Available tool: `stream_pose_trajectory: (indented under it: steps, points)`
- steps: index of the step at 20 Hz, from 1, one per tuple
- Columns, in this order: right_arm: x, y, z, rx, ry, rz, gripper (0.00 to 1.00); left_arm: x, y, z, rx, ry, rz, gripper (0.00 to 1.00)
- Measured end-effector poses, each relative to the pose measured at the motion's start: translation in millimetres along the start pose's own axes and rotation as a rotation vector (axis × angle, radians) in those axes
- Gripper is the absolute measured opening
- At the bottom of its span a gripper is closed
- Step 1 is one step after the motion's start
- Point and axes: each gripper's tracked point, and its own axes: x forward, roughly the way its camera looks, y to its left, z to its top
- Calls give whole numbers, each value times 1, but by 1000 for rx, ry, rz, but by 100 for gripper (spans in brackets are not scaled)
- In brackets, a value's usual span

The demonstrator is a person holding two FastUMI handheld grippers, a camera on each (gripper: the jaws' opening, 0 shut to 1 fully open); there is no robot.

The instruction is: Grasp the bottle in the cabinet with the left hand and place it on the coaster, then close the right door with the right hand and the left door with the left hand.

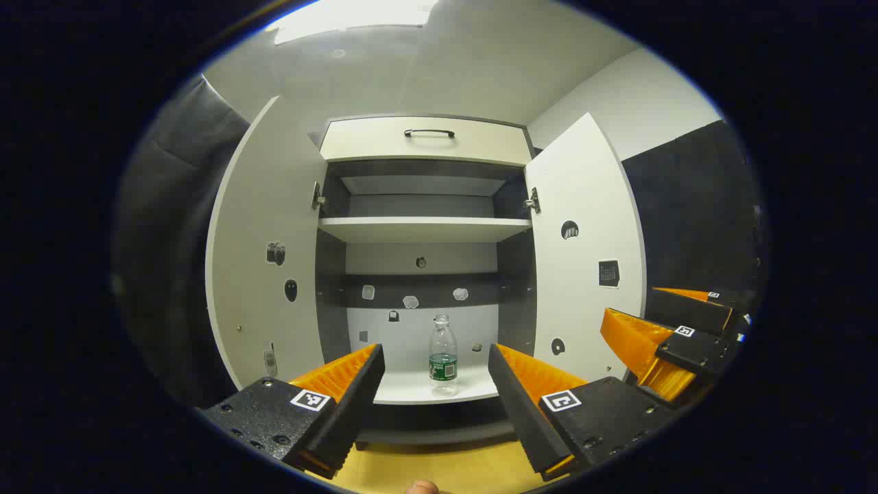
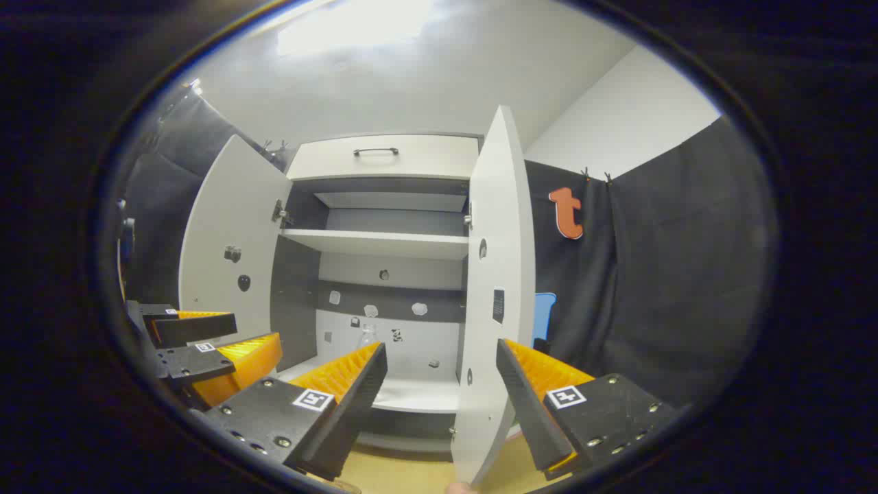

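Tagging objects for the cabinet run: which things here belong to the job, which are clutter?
Job: bottle on the bottom shelf; left door and right door, both open; left gripper; right gripper.
Clutter: drawer; middle shelf; stickers.

No word, number or brand can be made out. The clear plastic bottle (image 1: 443, 355) on the white cabinet's bottom shelf wears a green label too small to read. The small stickers on the white cabinet doors (image 1: 588, 254) are too blurred to tell.
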Motion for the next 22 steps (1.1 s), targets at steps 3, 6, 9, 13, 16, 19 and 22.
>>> stream_pose_trajectory:
  steps: [3,6,9,13,16,19,22]
  points:
    - [4,13,2,3,-2,30,97,2,5,4,-7,-8,15,99]
    - [7,15,1,-6,3,38,96,3,10,4,-11,-8,33,93]
    - [8,15,1,-21,8,41,97,4,9,2,-22,-1,37,96]
    - [9,15,1,-6,16,45,97,6,7,2,-25,1,38,93]
    - [9,12,2,-24,8,40,97,14,4,0,-29,6,27,96]
    - [5,9,7,-12,3,41,97,39,-2,-7,-32,21,-3,96]
    - [-1,-3,13,-15,-7,14,96,79,-8,-20,-28,48,-24,96]
